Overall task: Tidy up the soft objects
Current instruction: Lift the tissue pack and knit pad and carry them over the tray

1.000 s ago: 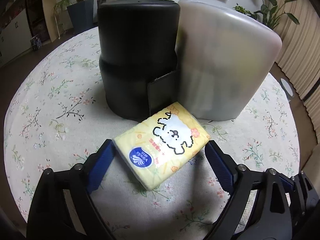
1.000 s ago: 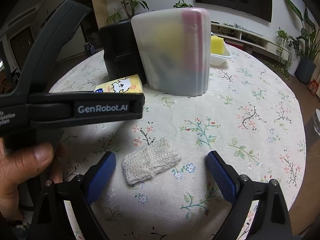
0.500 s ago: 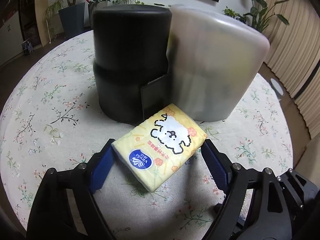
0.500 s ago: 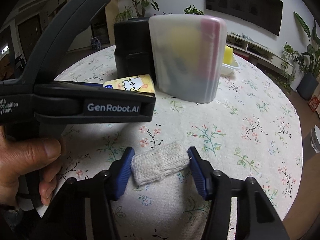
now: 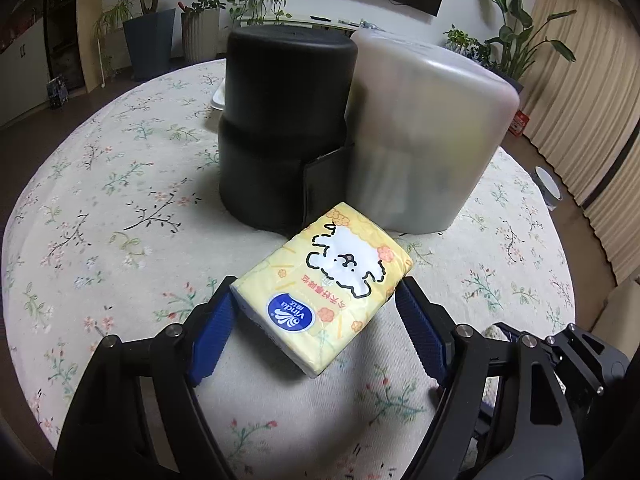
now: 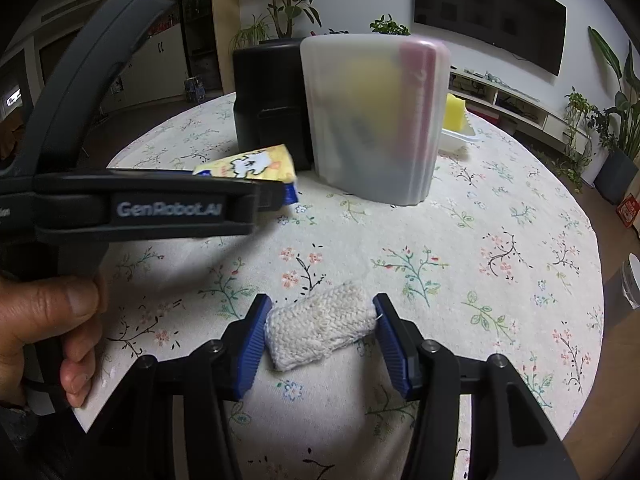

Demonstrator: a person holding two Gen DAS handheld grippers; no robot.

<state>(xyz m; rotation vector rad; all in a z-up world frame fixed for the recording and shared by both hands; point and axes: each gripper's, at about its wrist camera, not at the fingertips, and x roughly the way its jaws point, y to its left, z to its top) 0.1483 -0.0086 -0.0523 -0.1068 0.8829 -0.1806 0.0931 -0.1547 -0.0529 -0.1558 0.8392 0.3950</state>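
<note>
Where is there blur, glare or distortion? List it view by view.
Left wrist view: fisheye bends the table edge; the tissue pack is sharp; soft glare on the frosted container. Right wrist view: left gripper blurred; knitted cloth crisp; dark vignetted corners.

- The tissue pack (image 5: 326, 294) is pale yellow, with a white cartoon dog outlined in black, small orange flowers and a blue oval logo.
- The knitted cloth (image 6: 320, 326) is off-white.
- The tablecloth (image 5: 120, 216) is cream with a floral print of pink blossoms and green sprigs.
- The round container (image 5: 280, 128) is black.
- The frosted bin (image 5: 424, 136) is translucent white; yellow and pink shapes show through it.
- The sponge (image 6: 454, 114) is yellow.
- The gripper pads (image 6: 250, 350) are blue on black frames.
</note>
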